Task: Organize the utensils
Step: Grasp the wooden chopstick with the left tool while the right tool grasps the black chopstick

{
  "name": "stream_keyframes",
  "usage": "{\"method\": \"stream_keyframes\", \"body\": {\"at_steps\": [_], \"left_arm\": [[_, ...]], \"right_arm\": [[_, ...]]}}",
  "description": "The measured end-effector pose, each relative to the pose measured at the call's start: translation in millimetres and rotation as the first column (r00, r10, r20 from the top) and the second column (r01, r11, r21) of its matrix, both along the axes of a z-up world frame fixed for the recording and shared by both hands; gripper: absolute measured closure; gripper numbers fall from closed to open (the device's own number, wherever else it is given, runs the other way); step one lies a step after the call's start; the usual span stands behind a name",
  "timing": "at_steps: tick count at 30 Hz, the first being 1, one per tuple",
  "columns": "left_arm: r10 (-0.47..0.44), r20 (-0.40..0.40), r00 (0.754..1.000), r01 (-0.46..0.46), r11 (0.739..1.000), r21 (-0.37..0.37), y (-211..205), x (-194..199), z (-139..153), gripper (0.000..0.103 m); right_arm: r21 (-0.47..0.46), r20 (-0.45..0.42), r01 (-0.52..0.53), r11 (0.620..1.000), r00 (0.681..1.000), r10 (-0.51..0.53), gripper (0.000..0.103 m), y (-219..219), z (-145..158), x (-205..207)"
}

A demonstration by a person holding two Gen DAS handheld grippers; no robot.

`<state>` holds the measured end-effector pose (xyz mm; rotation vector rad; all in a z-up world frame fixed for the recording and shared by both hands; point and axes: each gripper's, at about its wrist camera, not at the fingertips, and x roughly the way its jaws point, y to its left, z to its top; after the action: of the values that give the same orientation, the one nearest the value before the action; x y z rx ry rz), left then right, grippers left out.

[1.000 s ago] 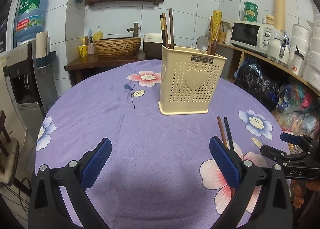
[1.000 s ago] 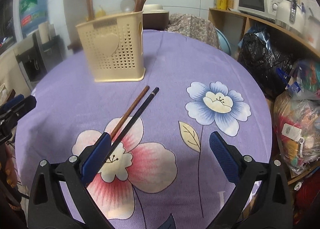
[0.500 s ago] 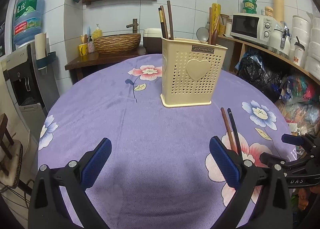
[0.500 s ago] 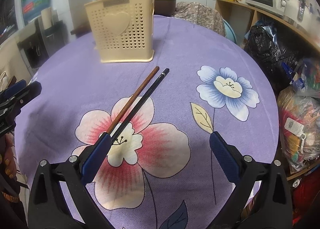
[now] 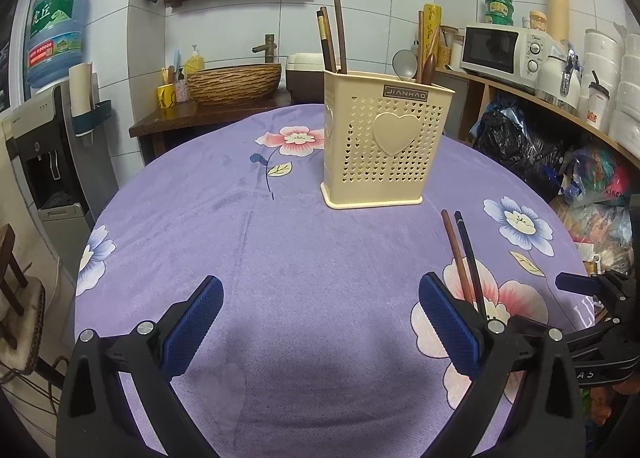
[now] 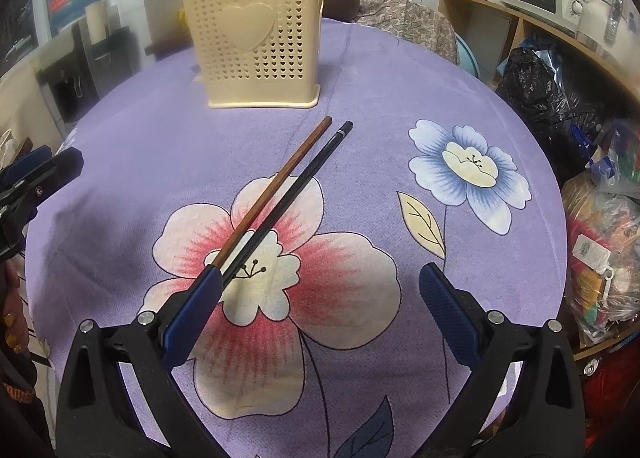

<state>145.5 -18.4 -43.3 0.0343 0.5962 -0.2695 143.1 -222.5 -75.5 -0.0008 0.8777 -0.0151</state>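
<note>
Right wrist view shows a round tabletop (image 6: 380,69) under a soft purple cloth printed with flowers. Two thin, straight chopsticks lie on it side by side, one brown wood (image 6: 276,185), one black (image 6: 304,181), their far tips near the holder. The cream plastic utensil holder (image 6: 252,45) is box-shaped, pierced with small hearts, with one big raised heart on its front. It stands upright and holds dark wooden sticks (image 5: 332,41) and a metal spoon (image 5: 404,63). The right gripper (image 6: 320,298) is wide open, its left blue ribbed pad just over the near ends of the chopsticks. The left gripper (image 5: 320,310) is also open and holds nothing
</note>
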Motion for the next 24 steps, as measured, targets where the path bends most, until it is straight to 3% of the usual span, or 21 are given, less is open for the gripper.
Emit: {"method": "stream_keyframes", "body": {"at_steps": [15, 18, 24], "left_arm": [[-0.009, -0.014, 1.000, 0.009, 1.000, -0.005, -1.8, 0.5, -2.6, 0.005], [-0.014, -0.015, 1.000, 0.014, 1.000, -0.001, -2.6, 0.0, -2.8, 0.005], [-0.022, -0.020, 1.000, 0.022, 1.000, -0.004, -4.6, 0.4, -4.0, 0.005]], "right_arm": [[-0.165, -0.100, -0.027, 0.986, 0.995, 0.010, 0.006, 27.2, -12.3, 22.2], [-0.220, -0.116, -0.022, 0.975, 0.993, -0.004, 0.006, 16.1, -12.1, 19.5], [-0.194, -0.101, 0.087, 0.977, 0.989, -0.108, 0.006, -28.4, -11.1, 18.0]]}}
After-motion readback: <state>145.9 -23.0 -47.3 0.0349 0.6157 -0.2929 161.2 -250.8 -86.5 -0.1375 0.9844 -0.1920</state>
